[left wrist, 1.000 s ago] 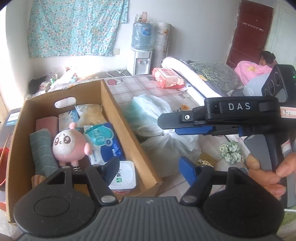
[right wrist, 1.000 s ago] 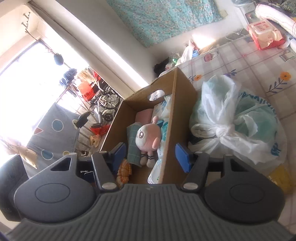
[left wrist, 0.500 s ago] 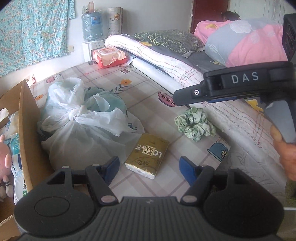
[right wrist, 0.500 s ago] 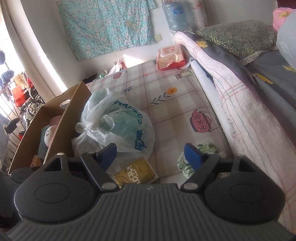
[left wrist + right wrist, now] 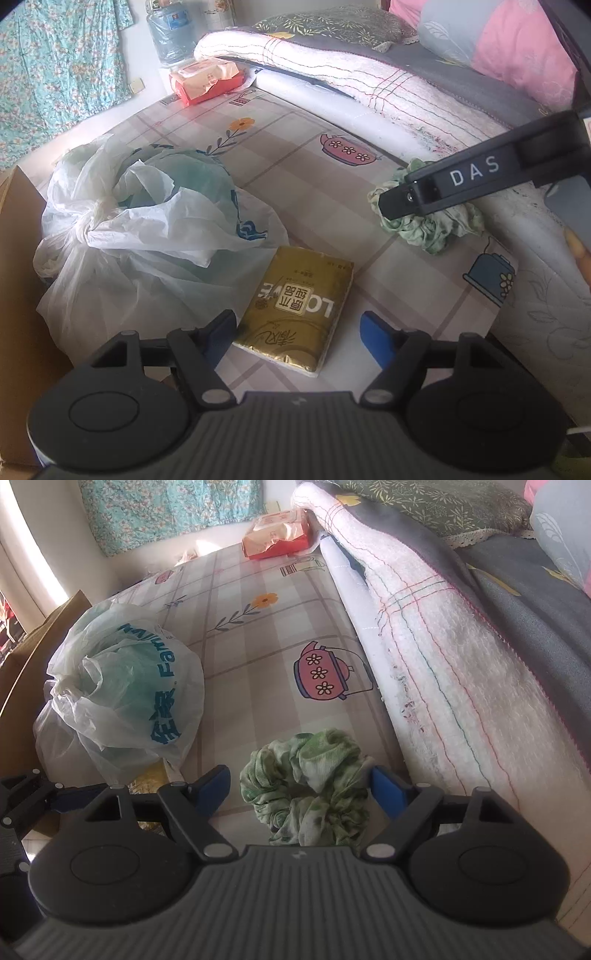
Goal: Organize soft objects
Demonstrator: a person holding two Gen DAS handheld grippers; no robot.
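Note:
A gold tissue pack (image 5: 295,306) lies flat on the patterned mat. My left gripper (image 5: 295,336) is open, its blue fingers on either side of the pack's near end, not closed on it. A green scrunchie (image 5: 306,790) lies on the mat by the folded blanket; it also shows in the left wrist view (image 5: 432,221). My right gripper (image 5: 299,788) is open with the scrunchie between its fingers, seemingly untouched. The right gripper's body crosses the left wrist view (image 5: 480,177) above the scrunchie.
A tied white plastic bag (image 5: 147,221) sits left of the tissue pack, against the cardboard box wall (image 5: 18,277). A red wet-wipe pack (image 5: 207,79) lies at the mat's far end. A rolled blanket (image 5: 443,664) and bedding border the right side.
Both grippers have swung away from the cardboard box to the right and dropped lower. The left now brackets the gold tissue pack; the right now brackets the green scrunchie.

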